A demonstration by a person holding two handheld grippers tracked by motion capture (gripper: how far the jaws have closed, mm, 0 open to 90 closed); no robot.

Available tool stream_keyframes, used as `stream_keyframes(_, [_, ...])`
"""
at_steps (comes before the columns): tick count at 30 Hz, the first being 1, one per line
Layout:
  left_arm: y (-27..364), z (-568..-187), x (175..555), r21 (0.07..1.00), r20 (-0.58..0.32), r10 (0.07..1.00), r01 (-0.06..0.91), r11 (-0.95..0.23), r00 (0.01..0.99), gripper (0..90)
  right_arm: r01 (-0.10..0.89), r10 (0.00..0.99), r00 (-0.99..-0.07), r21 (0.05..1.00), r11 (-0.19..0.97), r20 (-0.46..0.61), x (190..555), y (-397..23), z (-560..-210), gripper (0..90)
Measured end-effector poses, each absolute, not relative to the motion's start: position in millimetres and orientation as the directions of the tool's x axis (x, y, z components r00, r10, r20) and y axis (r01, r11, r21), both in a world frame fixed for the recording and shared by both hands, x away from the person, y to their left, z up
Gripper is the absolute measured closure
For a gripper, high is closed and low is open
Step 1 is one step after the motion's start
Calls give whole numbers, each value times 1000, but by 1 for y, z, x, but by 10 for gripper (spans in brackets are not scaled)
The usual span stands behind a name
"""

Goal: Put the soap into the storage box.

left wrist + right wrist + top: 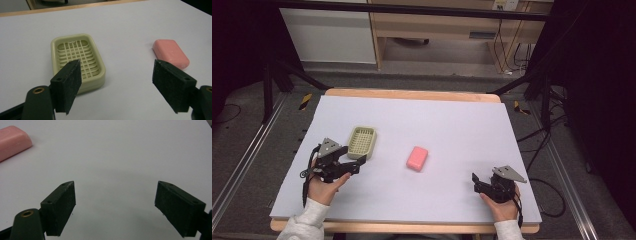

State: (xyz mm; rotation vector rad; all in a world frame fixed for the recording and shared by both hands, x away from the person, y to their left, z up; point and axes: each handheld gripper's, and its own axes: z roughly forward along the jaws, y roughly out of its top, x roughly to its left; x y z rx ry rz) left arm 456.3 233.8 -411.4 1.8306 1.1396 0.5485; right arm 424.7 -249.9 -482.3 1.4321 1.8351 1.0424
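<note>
High view: soap (417, 158) lies beside empty dish (362, 142); both grippers, left (354, 162) and right (474, 181), jaws apart, nothing grasped yet.

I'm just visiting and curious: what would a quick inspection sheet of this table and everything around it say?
Surface: pale sheet covers a wooden table; flat, no spills seen.
Job's things: pink soap bar lies flat near the middle; pale green soap dish with a grid insert sits to its left, holding nothing, apart from the bar.
Clutter: nothing seen.
Grippers: left tongs open, close to the dish's near edge; right tongs open over bare sheet, gripping nothing.
Cables: a black lead trails from the left tool; loose wires on the floor at right.
Surroundings: grey floor, dark frame legs, wooden furniture behind.
</note>
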Motion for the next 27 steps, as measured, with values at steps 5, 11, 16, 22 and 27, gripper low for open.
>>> stream_keyframes(5, [225,-408,460,858,-77,866,476,-196,495,231,510,967,-253,853,112,24,424,-250,-482,170])
stream_keyframes(11, [213,-405,464,854,-68,856,473,-216,512,230,511,968,-251,853,110,25,425,-251,-482,170])
stream_keyframes(16, [205,-402,468,850,-61,850,473,-231,524,229,517,968,-250,849,107,30,425,-250,-482,171])
stream_keyframes(22, [195,-400,471,851,-63,842,470,-235,535,229,519,967,-252,848,107,32,424,-251,-482,174])
stream_keyframes(27, [188,-399,473,848,-60,839,470,-243,541,228,520,967,-254,847,107,33,424,-250,-482,174])
